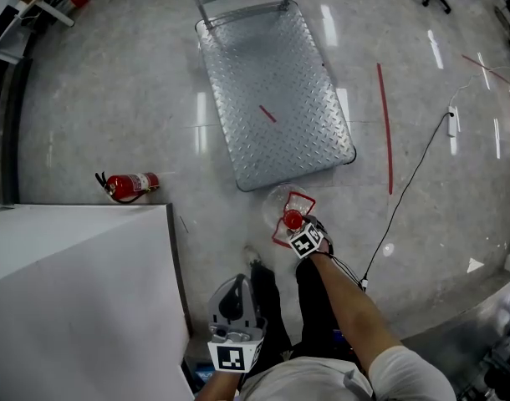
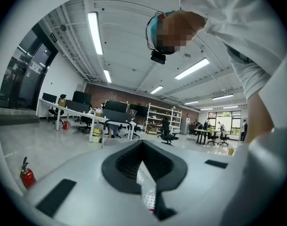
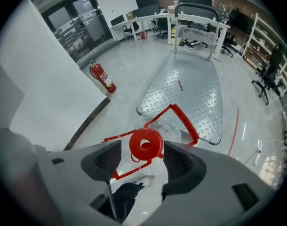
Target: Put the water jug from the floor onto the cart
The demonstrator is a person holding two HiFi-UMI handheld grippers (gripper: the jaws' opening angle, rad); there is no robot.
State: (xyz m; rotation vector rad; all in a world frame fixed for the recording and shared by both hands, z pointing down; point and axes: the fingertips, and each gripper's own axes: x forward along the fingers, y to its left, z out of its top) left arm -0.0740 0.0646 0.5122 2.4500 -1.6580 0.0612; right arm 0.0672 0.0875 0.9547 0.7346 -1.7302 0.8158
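Observation:
The clear water jug [image 1: 277,206] with a red cap [image 1: 293,220] and red handle frame [image 3: 187,121] stands on the floor just before the near end of the steel flatbed cart [image 1: 272,98]. My right gripper [image 1: 297,226] points steeply down over it, open, with the cap [image 3: 146,144] between its wide jaws [image 3: 144,149]. No squeeze on the cap shows. My left gripper [image 1: 235,301] hangs close to the body, pointing out across the room, shut with nothing in it [image 2: 142,147]. The cart's diamond-plate deck [image 3: 190,93] is bare apart from a small red mark.
A red fire extinguisher [image 1: 131,185] lies on the floor left of the cart. A large white block [image 1: 71,291] fills the lower left. A red tape line [image 1: 385,124] and a black cable with a power strip [image 1: 452,119] run right of the cart. My shoes [image 1: 255,257] stand near the jug.

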